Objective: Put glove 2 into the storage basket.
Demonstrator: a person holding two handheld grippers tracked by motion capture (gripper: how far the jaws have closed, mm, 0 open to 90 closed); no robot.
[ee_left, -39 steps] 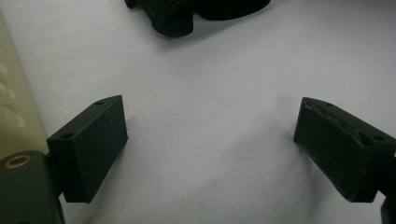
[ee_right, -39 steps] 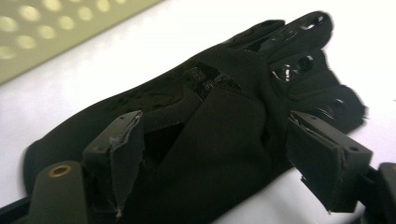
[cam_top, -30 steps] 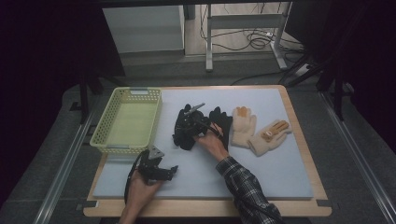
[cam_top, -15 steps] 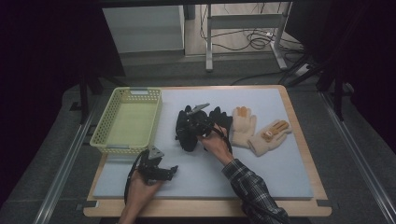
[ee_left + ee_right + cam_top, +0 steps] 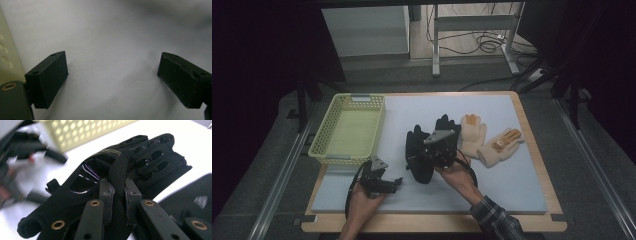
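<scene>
My right gripper (image 5: 429, 150) is shut on a black glove (image 5: 418, 167), which hangs from it just above the white mat (image 5: 512, 185). In the right gripper view, its jaws have just closed and the right gripper (image 5: 119, 187) pinches a raised fold on the back of the glove (image 5: 140, 157). A second black glove (image 5: 445, 123) lies flat behind it. Two beige gloves (image 5: 472, 133) (image 5: 500, 145) lie to the right. My left gripper (image 5: 397, 182) rests on the mat near the front edge, open, and the left gripper (image 5: 112, 72) has only bare mat between its jaws.
A pale yellow mesh basket (image 5: 328, 150) stands at the mat's left side; its wall (image 5: 5, 57) is close beside the left jaw. The wooden table edge (image 5: 437, 225) runs along the front. The other black glove (image 5: 190, 200) lies right of my right gripper.
The right gripper has closed on the black glove, lifted it, and drawn it towards the front right. The left gripper has stayed where it was.
</scene>
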